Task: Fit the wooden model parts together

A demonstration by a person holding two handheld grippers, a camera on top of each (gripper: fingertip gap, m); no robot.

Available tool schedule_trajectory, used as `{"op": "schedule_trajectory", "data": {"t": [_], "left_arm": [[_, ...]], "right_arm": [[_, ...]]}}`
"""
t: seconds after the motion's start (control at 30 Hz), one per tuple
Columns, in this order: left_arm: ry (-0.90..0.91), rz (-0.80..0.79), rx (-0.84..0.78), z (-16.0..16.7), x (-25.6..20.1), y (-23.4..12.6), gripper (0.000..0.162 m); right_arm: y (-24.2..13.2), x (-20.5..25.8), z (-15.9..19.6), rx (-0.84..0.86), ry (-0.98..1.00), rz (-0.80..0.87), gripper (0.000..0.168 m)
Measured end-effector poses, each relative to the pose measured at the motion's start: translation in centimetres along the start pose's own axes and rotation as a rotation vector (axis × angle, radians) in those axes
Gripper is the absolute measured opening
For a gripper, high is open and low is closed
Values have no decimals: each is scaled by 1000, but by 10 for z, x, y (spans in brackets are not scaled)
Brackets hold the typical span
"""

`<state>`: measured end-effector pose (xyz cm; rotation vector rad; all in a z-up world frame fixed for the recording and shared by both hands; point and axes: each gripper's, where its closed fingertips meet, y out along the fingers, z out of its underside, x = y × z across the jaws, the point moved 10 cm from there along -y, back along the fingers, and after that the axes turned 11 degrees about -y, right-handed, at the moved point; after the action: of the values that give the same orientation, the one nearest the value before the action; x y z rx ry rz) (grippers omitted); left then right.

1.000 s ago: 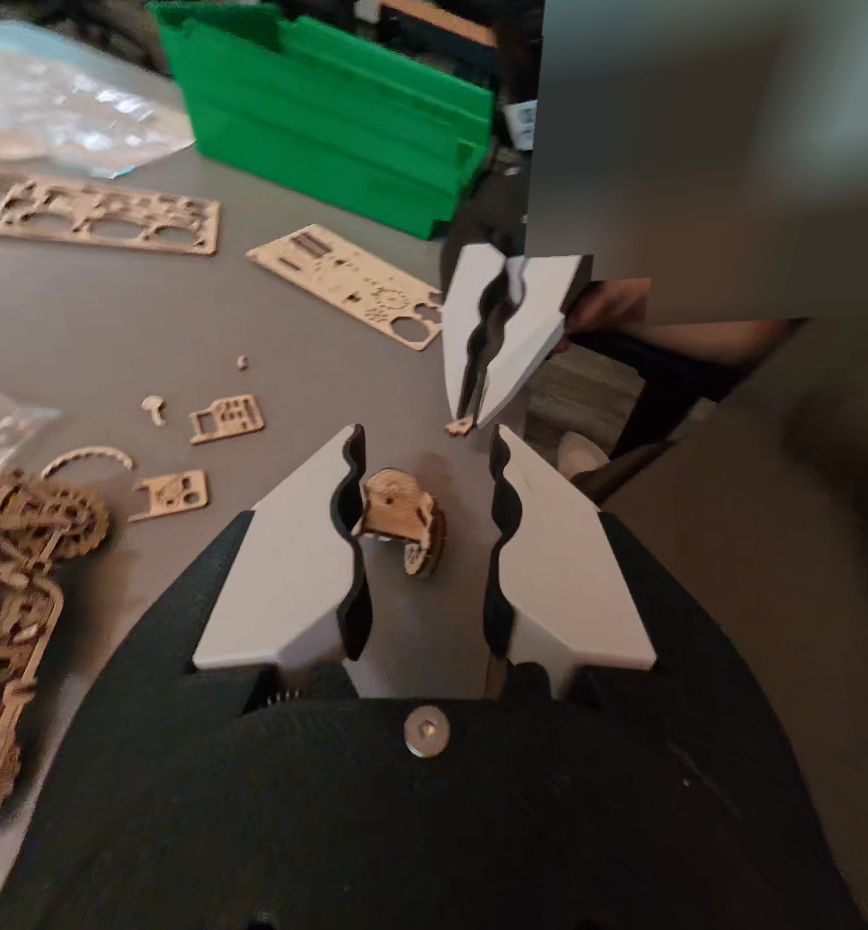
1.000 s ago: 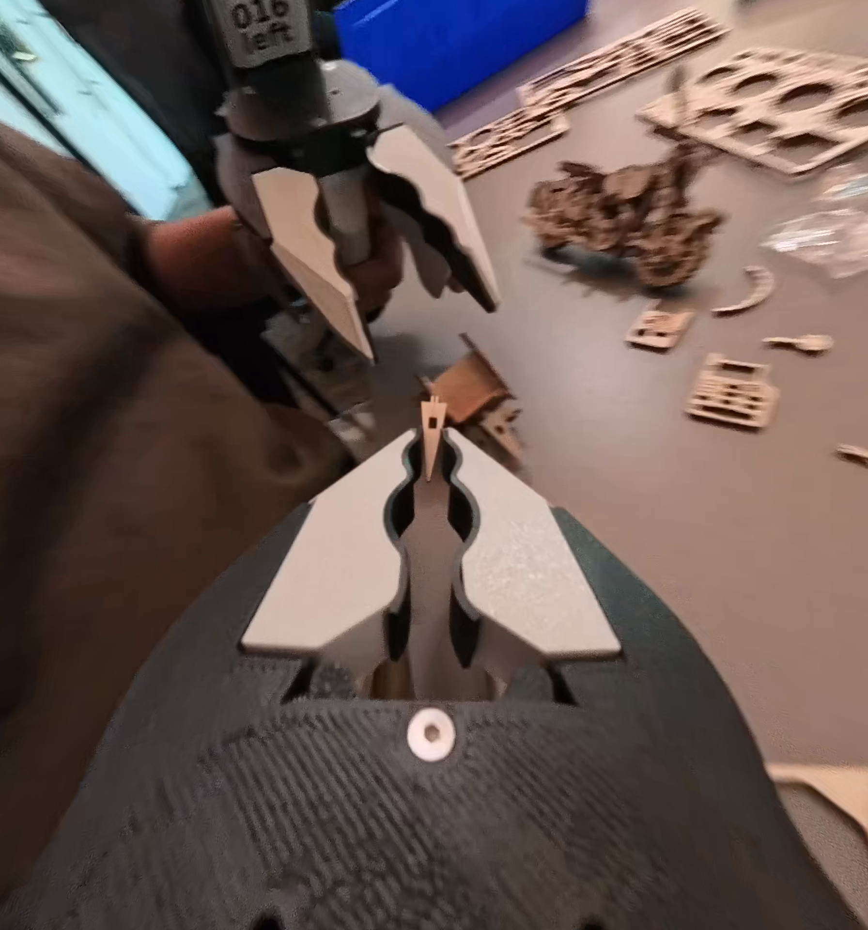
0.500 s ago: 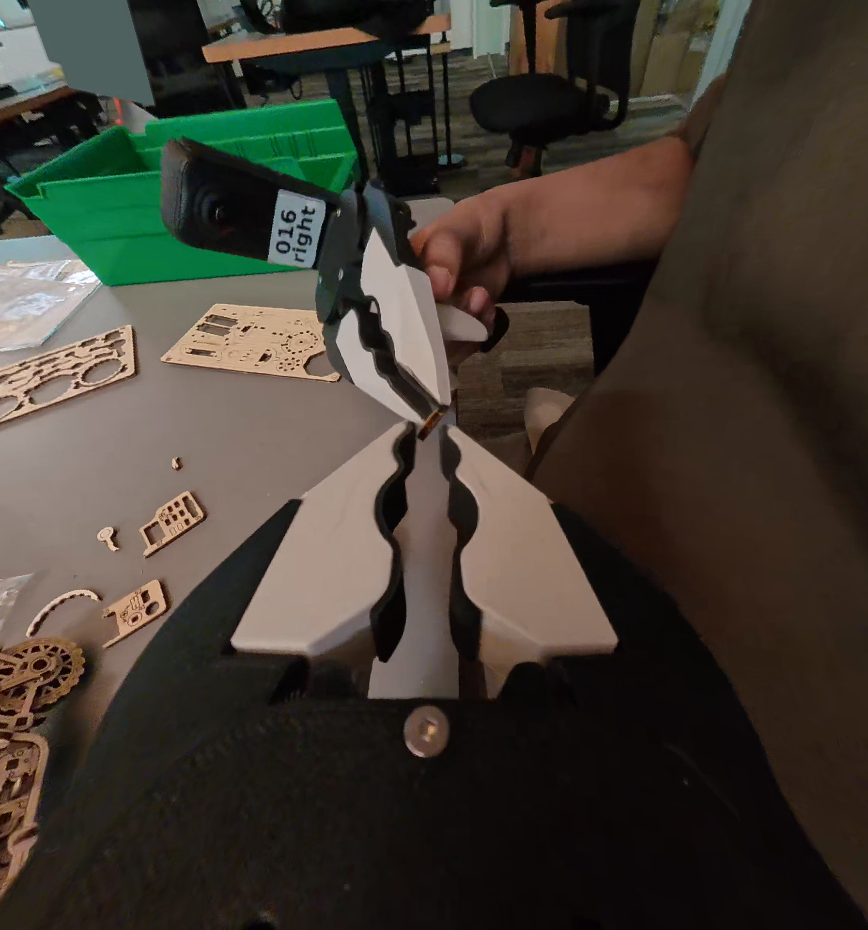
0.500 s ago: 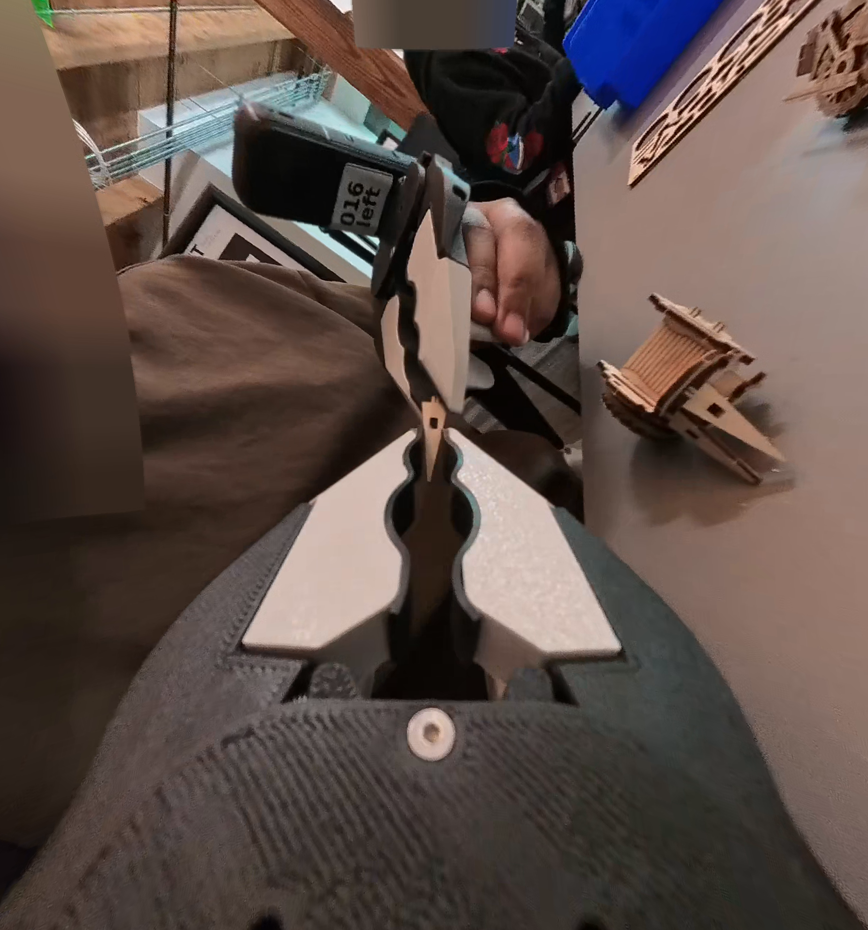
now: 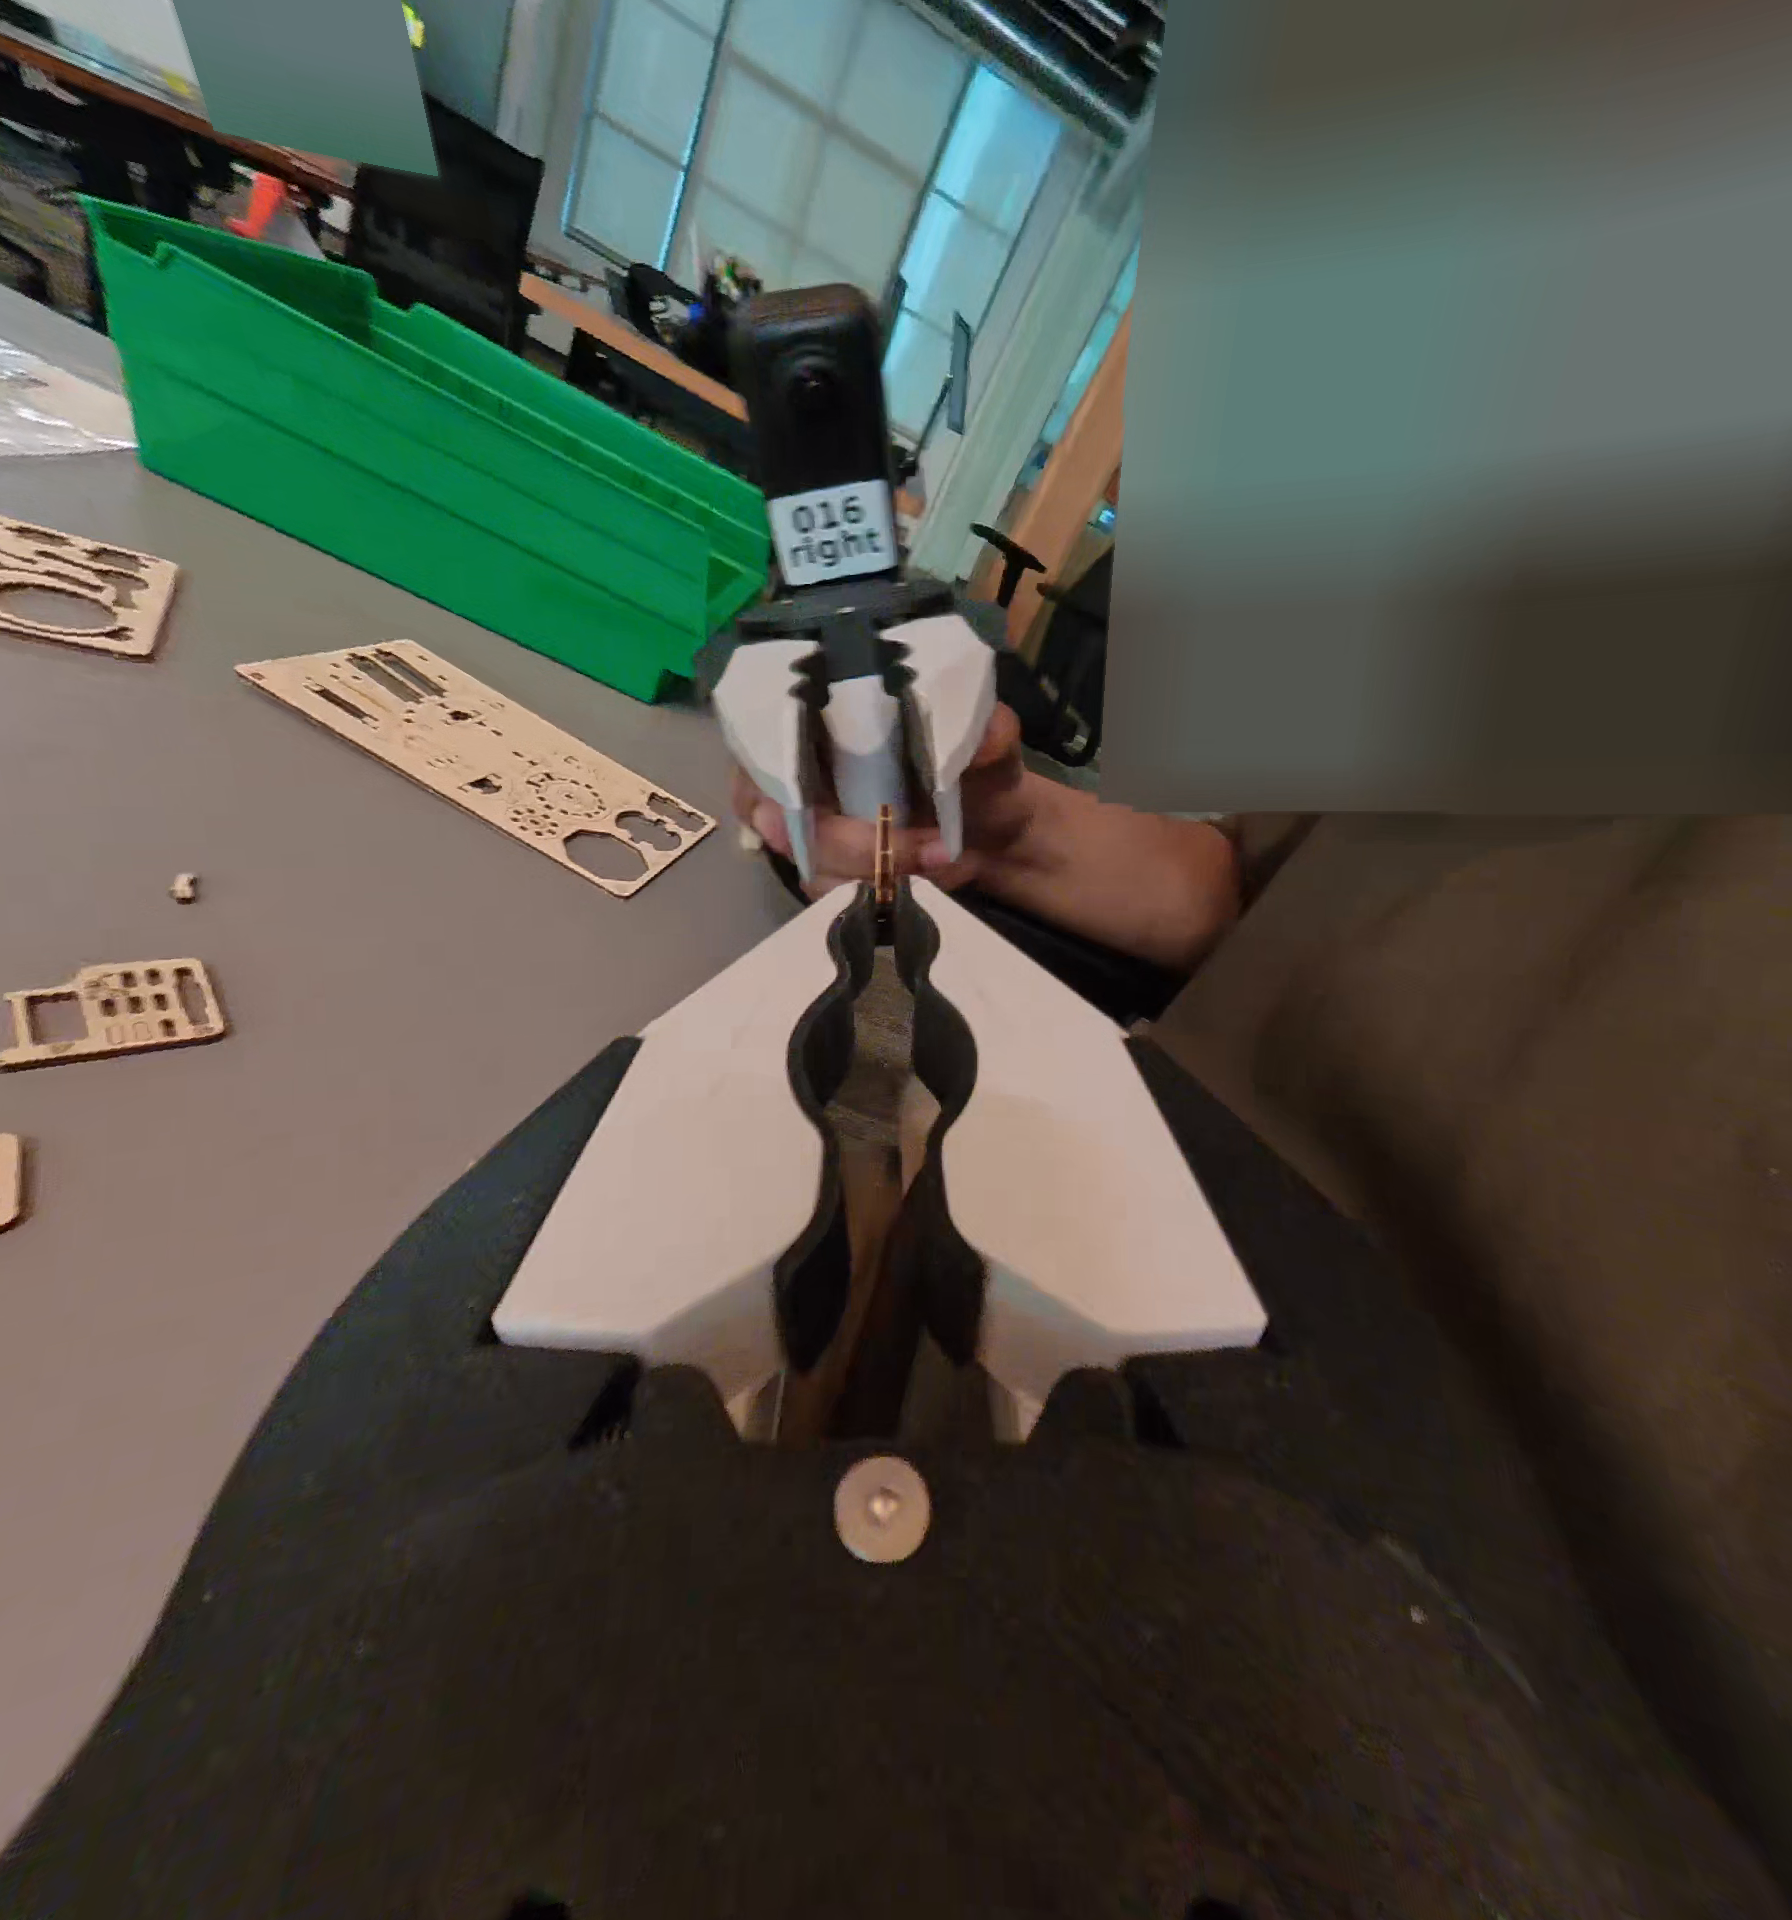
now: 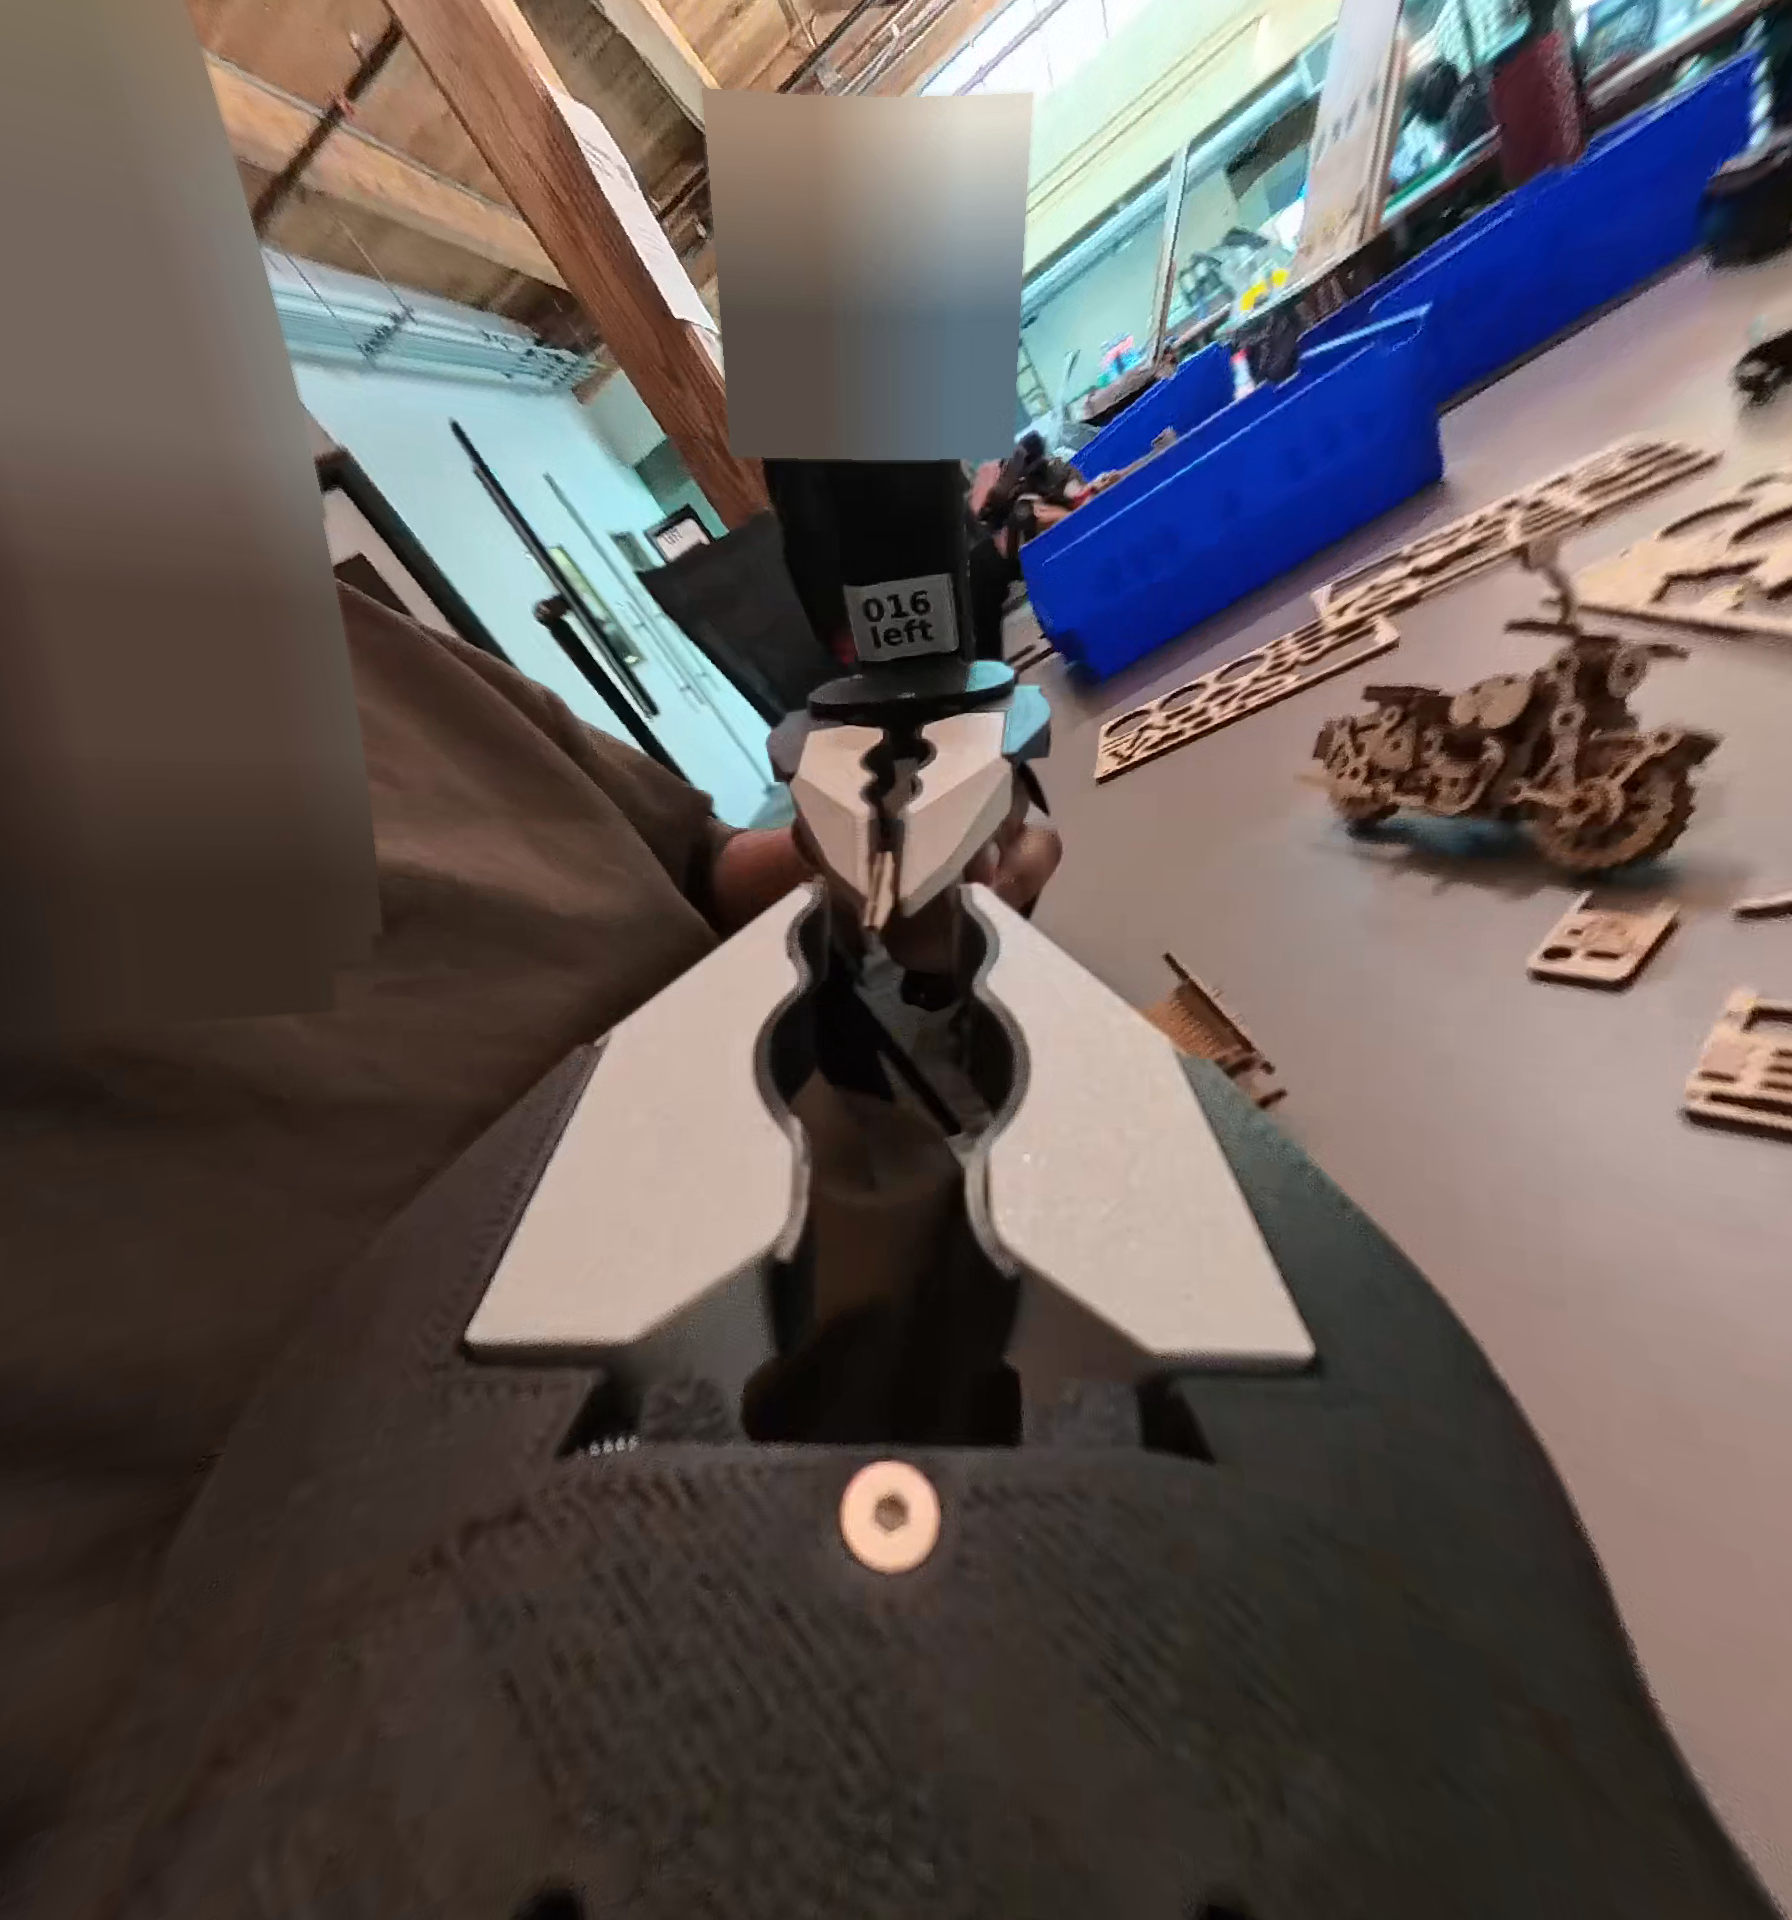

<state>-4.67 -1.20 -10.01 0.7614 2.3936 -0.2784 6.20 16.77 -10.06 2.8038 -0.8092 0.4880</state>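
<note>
My left gripper (image 5: 881, 902) is shut on a small thin wooden piece (image 5: 884, 857), held edge-on at its tips above the table's near edge. My right gripper (image 5: 874, 847) faces it tip to tip, its jaws open on either side of the piece. In the right wrist view my right gripper (image 6: 894, 902) is open and empty, and the left gripper (image 6: 887, 906) pinches the piece (image 6: 876, 894). A small wooden sub-assembly (image 6: 1209, 1029) lies on the grey table (image 6: 1391, 1195), partly hidden behind my right finger.
A wooden motorcycle model (image 6: 1515, 769) stands on the table to the right. Punched-out wooden sheets (image 5: 476, 758) and loose flat parts (image 5: 113, 1013) lie around. A green bin (image 5: 404, 436) and a blue bin (image 6: 1235, 499) stand at the back. A person's body is close. My left and right fingertips are right by each other.
The small piece has passed from my right gripper to my left. The left gripper rose from the table and shut on it; the right gripper opened. Both now point at each other.
</note>
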Motion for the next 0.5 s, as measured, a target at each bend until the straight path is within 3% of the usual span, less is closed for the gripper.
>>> {"op": "schedule_trajectory", "data": {"t": [0.17,0.5], "left_arm": [[-27,-30,-11,-1,3,-1,0],[-33,-34,-10,1,3,1,0]], "right_arm": [[3,5,-2,39,-110,79,21],[11,8,1,65,-133,96,10]]}}
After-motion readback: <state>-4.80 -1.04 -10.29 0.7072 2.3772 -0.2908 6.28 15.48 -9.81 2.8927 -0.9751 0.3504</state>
